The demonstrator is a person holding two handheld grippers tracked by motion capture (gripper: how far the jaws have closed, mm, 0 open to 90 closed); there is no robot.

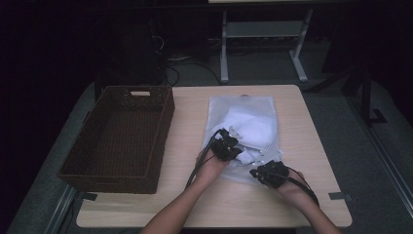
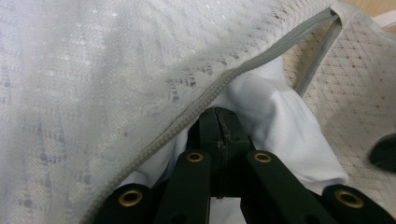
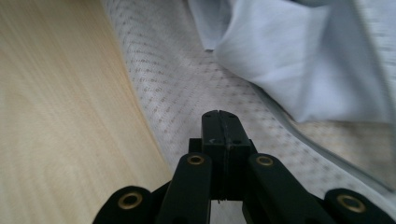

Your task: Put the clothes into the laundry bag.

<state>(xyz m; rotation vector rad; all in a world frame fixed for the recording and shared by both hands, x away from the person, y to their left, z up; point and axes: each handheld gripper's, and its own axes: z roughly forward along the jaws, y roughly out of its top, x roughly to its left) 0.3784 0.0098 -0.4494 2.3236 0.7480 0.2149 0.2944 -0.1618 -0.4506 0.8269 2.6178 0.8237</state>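
A white mesh laundry bag lies flat in the middle of the table, and a white cloth is bunched at its near end. My left gripper reaches under the bag's grey-trimmed opening edge. Its jaws are shut, with the tips buried in a fold of the white cloth. My right gripper sits at the bag's near right edge. Its jaws are pressed together low over the mesh. I cannot see whether mesh is pinched between them. The pale cloth lies beyond.
A dark woven basket stands empty at the table's left, close beside the bag. Bare wood shows between basket and bag and along the near edge. A white desk frame stands on the floor behind the table.
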